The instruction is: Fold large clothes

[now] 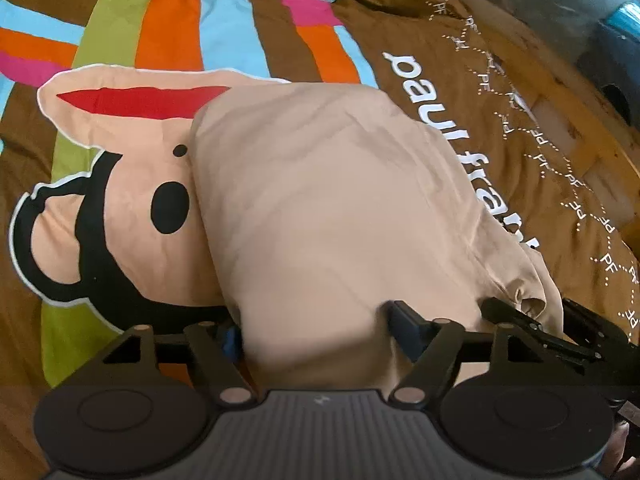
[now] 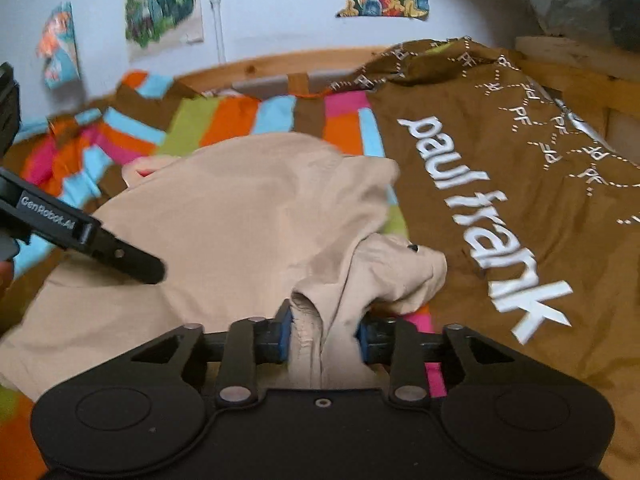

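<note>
Bedroom, bedspread point(image 2: 500, 152) (cartoon print), posters point(image 2: 162, 4)

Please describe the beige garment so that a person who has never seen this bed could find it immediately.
Look at the bed cover, brown with bright stripes, a cartoon monkey face and white "paul frank" letters. The beige garment lies in the middle, partly over the monkey face, and both hand-held grippers pinch its near edge. It is the only plain, wrinkled cloth without any print.
</note>
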`<state>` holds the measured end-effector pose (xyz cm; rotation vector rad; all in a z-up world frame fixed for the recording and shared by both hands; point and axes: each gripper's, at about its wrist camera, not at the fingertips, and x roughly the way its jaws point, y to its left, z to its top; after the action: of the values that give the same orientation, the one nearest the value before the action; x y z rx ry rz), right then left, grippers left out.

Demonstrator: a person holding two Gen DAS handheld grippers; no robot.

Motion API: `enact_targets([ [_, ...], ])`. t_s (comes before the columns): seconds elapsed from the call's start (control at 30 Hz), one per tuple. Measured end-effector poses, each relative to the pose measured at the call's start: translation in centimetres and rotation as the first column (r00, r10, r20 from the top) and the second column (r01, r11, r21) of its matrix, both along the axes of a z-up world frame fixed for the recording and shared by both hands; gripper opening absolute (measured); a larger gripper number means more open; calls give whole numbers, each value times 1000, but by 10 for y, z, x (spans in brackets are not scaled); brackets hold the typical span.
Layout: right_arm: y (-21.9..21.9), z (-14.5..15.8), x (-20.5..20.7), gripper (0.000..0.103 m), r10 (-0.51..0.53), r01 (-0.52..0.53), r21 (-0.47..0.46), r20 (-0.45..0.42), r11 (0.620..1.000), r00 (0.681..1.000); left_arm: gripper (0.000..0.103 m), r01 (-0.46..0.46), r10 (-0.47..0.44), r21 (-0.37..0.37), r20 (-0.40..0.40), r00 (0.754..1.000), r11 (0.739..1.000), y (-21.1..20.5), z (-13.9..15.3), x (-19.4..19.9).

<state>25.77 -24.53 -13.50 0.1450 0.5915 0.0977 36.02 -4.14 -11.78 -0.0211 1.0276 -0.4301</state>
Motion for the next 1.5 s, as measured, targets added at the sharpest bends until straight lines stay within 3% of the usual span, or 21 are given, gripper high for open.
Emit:
enact_targets([
  [0.13,-11,0,-2,50,-19,19,54,-15,998,1000,95,-40,36,76,58,998,996,-4,9,-19],
  [0.2,-11,2,-7,56,-18,19,49,-15,999,1000,99,-60,53,86,91,994,994,-5,16,-35],
  [0.47,-17,38,-47,83,-51,47,37,92,998,994,101,-173,163,44,186,969,984,0,56,-103],
  [0.7,-9,84,-113,98,-24,22,13,244,1000,969,102,-216,202,2,348,916,976,4,103,-187],
  [0.9,-3,111,-182,102,-43,24,66,311,998,949,102,-202,159,52,435,886,978,2,121,-258],
  [1.1,-4,121,-242,102,-74,56,65,317,996,946,102,-164,67,162,481,874,973,-10,112,-312],
  [1.2,-4,118,-265,102,-89,77,49,295,996,952,102,-172,91,129,476,874,977,-6,104,-323],
  [1.3,-4,114,-280,102,-105,100,34,281,994,954,102,-184,115,119,438,891,976,-2,102,-319],
  [1.5,-11,108,-283,102,-142,128,75,244,989,959,102,-205,148,99,406,902,974,9,97,-314],
])
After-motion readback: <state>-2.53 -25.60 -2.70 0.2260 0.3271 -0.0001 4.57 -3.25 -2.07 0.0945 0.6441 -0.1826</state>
